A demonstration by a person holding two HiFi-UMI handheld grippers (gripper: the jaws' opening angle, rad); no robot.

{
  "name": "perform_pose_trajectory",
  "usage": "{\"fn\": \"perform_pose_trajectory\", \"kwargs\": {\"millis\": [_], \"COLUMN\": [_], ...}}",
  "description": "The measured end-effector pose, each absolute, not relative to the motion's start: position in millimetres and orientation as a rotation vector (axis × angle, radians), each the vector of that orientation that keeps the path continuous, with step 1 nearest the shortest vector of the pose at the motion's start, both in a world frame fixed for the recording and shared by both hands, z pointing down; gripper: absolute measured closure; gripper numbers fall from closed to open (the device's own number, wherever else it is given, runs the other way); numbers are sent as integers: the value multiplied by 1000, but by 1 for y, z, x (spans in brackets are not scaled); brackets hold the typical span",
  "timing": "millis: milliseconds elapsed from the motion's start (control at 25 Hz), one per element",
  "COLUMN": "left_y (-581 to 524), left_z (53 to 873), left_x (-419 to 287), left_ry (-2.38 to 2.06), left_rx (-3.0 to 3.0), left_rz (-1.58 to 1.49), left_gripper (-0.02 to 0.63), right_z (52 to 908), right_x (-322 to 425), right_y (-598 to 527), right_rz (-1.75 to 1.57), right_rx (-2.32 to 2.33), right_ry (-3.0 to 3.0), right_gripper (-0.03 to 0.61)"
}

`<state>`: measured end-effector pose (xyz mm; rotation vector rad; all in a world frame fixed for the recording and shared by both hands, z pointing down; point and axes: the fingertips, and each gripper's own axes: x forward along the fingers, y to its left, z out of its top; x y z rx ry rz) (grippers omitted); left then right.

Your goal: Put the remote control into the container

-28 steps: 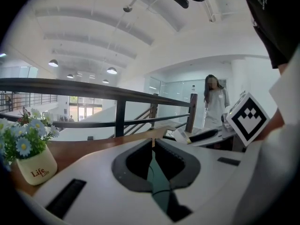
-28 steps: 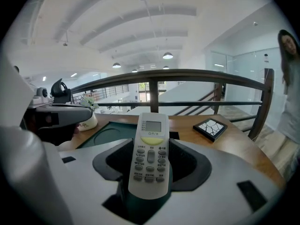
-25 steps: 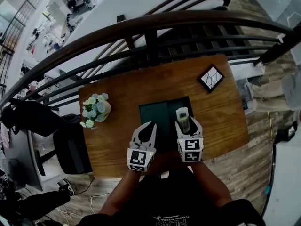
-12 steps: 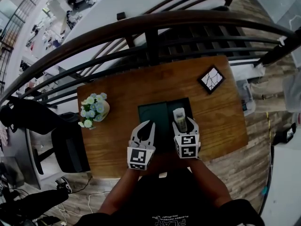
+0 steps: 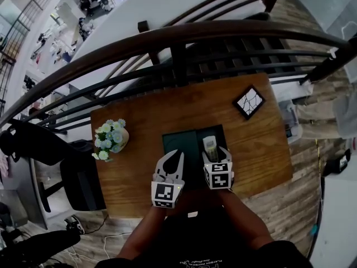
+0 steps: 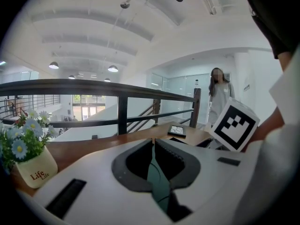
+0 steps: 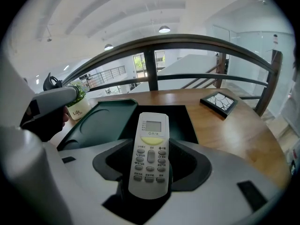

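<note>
We grip the remote control (image 7: 151, 125) lengthwise in our right claw (image 7: 151, 146), nose over the container's (image 7: 105, 121) right half; our left claw (image 6: 153, 142) is closed on nothing.

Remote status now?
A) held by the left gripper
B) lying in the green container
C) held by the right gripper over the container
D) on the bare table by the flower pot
C: the right gripper view shows the remote clamped between the fingers of the right gripper, with the container below it. The left gripper is shut on nothing.
</note>
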<state>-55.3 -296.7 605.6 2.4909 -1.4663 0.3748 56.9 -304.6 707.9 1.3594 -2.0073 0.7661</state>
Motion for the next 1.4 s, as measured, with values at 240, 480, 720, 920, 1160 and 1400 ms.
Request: {"fn": "perform_pose_trajectory", "kwargs": {"millis": [240, 480, 720, 920, 1160, 1400], "left_y": [-301, -302, -301, -301, -299, -298], "left_z": [604, 603, 601, 601, 598, 592], "left_x": [-56, -58, -61, -64, -66, -64], "left_ry": [-1473, -1489, -1490, -1494, -1504, -1511], "left_rx": [2487, 2491, 2493, 2492, 2484, 2483], "left_rz": [373, 374, 366, 362, 359, 333], "left_gripper": [589, 591, 592, 592, 594, 594], "right_z": [719, 725, 730, 735, 737, 738], "right_x": [58, 56, 55, 55, 53, 57], "right_y": [-308, -311, -311, -314, -311, -312], "right_rz": [793, 821, 839, 857, 876, 849], "right_rx": [1336, 1323, 1317, 1333, 1333, 1339], "right_ry": [-1986, -1978, -1971, -1963, -1954, -1942], "right_gripper": [333, 333, 333, 333, 333, 333]}}
